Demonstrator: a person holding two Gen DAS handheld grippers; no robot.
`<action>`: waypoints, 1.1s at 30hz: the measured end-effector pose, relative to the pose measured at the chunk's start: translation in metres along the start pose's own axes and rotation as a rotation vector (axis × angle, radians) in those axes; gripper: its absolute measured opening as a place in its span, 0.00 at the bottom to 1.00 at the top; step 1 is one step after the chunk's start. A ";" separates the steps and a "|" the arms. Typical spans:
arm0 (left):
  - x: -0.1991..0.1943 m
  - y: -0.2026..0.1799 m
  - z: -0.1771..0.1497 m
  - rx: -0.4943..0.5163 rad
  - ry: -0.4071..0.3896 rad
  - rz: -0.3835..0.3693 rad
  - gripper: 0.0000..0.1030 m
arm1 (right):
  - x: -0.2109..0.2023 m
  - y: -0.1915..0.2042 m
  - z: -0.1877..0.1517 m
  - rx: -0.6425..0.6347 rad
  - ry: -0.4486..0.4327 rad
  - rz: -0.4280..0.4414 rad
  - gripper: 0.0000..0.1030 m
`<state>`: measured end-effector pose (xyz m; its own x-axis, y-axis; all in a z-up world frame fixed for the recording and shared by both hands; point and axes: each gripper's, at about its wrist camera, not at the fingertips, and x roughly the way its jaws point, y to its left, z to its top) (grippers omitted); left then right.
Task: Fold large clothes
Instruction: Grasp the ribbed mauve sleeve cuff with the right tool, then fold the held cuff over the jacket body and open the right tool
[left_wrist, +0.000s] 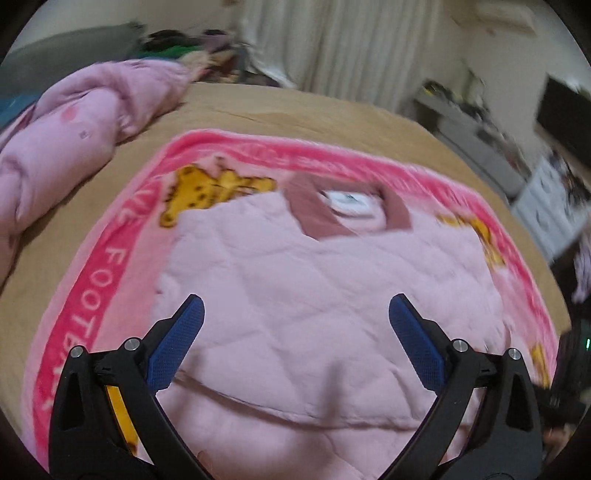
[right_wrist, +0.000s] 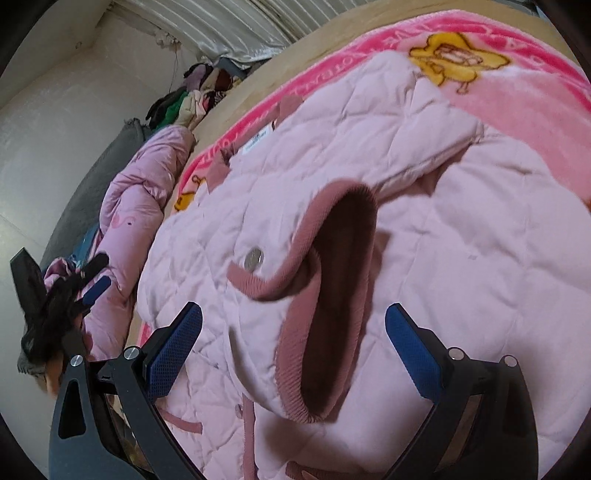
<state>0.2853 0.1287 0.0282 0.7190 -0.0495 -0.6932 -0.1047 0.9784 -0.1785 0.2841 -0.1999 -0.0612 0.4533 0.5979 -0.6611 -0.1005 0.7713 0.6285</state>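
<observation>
A: While the left gripper (left_wrist: 295, 332) hung over the bed, how did its jaws stand?

B: They were spread wide, with nothing between the blue pads (left_wrist: 177, 343). Below them lay the pink quilted jacket (left_wrist: 314, 280), spread flat on the pink blanket (left_wrist: 96, 280) with the yellow cartoon animals. The blanket itself lay on the tan bed cover (left_wrist: 332, 110).

A: And the right gripper (right_wrist: 293, 354)?

B: It was just as wide open and held nothing. Its view looked down on the same jacket (right_wrist: 480, 258) from close by. A sleeve lay folded across the body of the jacket, and its dusty-rose ribbed cuff (right_wrist: 332, 295) gaped open between the two fingers. A silver snap button (right_wrist: 253, 255) sat on a tab beside the cuff.

A: Which way did the jacket lie?

B: In the left view the collar (left_wrist: 314, 214), trimmed in the same dusty rose, was at the far end with a white label (left_wrist: 349, 201) inside it. That part of the picture was blurred, so I could not read the label.

A: What else was on the bed?

B: A bunched pink duvet (left_wrist: 74, 129) lay along the edge beside the blanket. Beyond it was a pile of mixed clothes (right_wrist: 192, 92) near the pale curtain (left_wrist: 351, 48). At the left edge of the right view the other gripper (right_wrist: 88, 288) showed, dark and blurred.
</observation>
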 end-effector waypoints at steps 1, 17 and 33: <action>0.000 0.007 -0.003 -0.021 -0.017 -0.005 0.91 | 0.002 0.000 -0.003 0.005 0.003 0.007 0.96; 0.010 0.052 -0.006 -0.088 -0.041 0.032 0.82 | -0.009 0.047 0.014 -0.181 -0.131 0.037 0.17; 0.018 0.046 -0.005 -0.052 -0.042 0.010 0.76 | -0.041 0.087 0.119 -0.429 -0.312 -0.088 0.16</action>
<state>0.2897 0.1715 0.0042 0.7457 -0.0304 -0.6656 -0.1470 0.9669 -0.2088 0.3620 -0.1832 0.0692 0.7115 0.4838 -0.5097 -0.3732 0.8747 0.3093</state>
